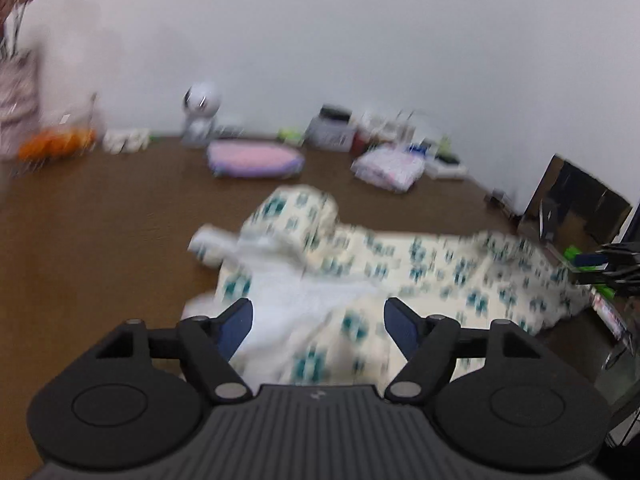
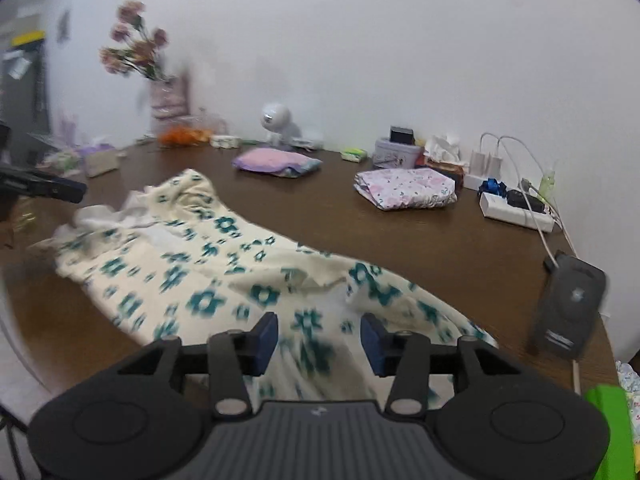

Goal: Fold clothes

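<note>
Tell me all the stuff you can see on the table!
table: one, brown, under everything
garment: one, cream with teal flowers, spread near the front
folded clothes: two, pink-purple at back middle, white-pink floral to the right
flowers: one bunch, pink, back left
round gadget: one, white, by the wall
tin: one, grey, back right
power strip: one, white, right edge
dark device: one, right edge
left gripper: black, blue fingers, open over garment
right gripper: black, open over garment
</note>
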`<move>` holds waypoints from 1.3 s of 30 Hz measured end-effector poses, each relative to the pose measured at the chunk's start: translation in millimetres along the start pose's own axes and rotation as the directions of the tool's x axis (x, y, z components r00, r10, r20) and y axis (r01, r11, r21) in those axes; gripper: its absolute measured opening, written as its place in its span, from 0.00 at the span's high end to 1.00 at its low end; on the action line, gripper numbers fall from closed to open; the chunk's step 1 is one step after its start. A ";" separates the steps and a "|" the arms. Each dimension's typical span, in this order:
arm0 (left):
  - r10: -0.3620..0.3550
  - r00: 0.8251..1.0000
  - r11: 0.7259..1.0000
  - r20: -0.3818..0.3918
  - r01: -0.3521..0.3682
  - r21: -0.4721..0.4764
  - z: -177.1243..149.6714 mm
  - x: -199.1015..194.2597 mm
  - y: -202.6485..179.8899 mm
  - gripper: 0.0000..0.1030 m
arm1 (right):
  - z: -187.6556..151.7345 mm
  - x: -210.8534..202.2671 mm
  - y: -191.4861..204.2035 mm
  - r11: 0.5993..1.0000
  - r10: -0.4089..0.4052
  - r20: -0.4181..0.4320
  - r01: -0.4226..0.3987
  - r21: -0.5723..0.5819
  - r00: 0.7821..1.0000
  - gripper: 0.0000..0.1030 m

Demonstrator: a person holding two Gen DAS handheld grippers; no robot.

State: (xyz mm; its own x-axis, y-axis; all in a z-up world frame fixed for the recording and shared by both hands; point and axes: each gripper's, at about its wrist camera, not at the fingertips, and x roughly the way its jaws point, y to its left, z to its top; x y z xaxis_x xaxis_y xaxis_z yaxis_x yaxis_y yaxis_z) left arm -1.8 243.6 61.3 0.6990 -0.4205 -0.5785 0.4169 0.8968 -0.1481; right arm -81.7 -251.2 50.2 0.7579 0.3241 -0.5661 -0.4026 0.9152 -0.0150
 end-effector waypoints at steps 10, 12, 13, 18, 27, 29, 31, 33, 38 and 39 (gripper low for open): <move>-0.024 0.994 0.999 -0.105 0.029 0.045 -26.0 18.4 -5.0 0.82 | -31.4 8.9 -20.9 0.995 -0.096 -0.036 0.095 -0.018 0.995 0.52; -0.026 0.996 0.999 -0.090 0.030 0.042 -28.8 13.4 -5.9 0.90 | -29.0 23.0 -31.3 0.998 -0.051 -0.092 0.056 0.042 0.994 0.85; -0.034 0.997 0.999 -0.076 0.036 0.033 -30.1 8.0 -5.2 0.92 | -28.0 29.5 -33.8 0.997 -0.020 -0.130 0.030 0.074 0.991 0.96; -0.013 0.999 0.999 -0.040 0.012 -0.044 -41.3 -17.2 10.8 0.94 | -27.3 29.5 -20.1 0.985 -0.070 -0.195 0.099 0.140 0.978 0.97; 0.113 0.993 0.985 0.015 -0.110 -0.133 -35.6 -32.6 1.5 0.49 | -49.1 0.9 59.2 0.972 -0.237 0.031 0.236 0.012 0.971 0.76; 0.103 0.994 0.989 0.029 -0.099 -0.112 -25.1 -25.6 -8.1 0.47 | -47.2 0.4 71.5 0.989 -0.145 0.075 0.146 -0.011 0.987 0.69; 0.091 0.996 0.993 0.007 -0.091 -0.079 -17.6 -10.0 -18.6 0.44 | -42.9 9.5 78.5 0.993 -0.114 0.079 0.117 -0.031 0.990 0.69; 0.104 0.994 0.993 -0.019 -0.105 -0.048 -12.3 7.7 -30.6 0.41 | -35.9 17.4 78.6 0.995 -0.089 0.090 0.092 -0.030 0.992 0.69; 0.151 0.985 0.981 -0.082 -0.160 -0.109 -12.6 36.9 -36.8 0.39 | -14.2 39.0 64.8 0.997 -0.043 0.061 0.039 0.066 0.997 0.69; 0.156 0.983 0.978 -0.092 -0.167 -0.127 -13.6 40.4 -36.3 0.42 | -12.0 43.6 62.8 0.996 -0.045 0.051 0.040 0.079 0.998 0.68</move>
State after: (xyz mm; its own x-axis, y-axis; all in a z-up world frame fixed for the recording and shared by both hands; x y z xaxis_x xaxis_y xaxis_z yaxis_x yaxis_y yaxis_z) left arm 3.3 195.9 32.4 0.6990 -0.2605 -0.6659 0.2165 0.9647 -0.1502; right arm -80.1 -182.5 14.7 0.8002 0.2948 -0.5223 -0.3301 0.9436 0.0269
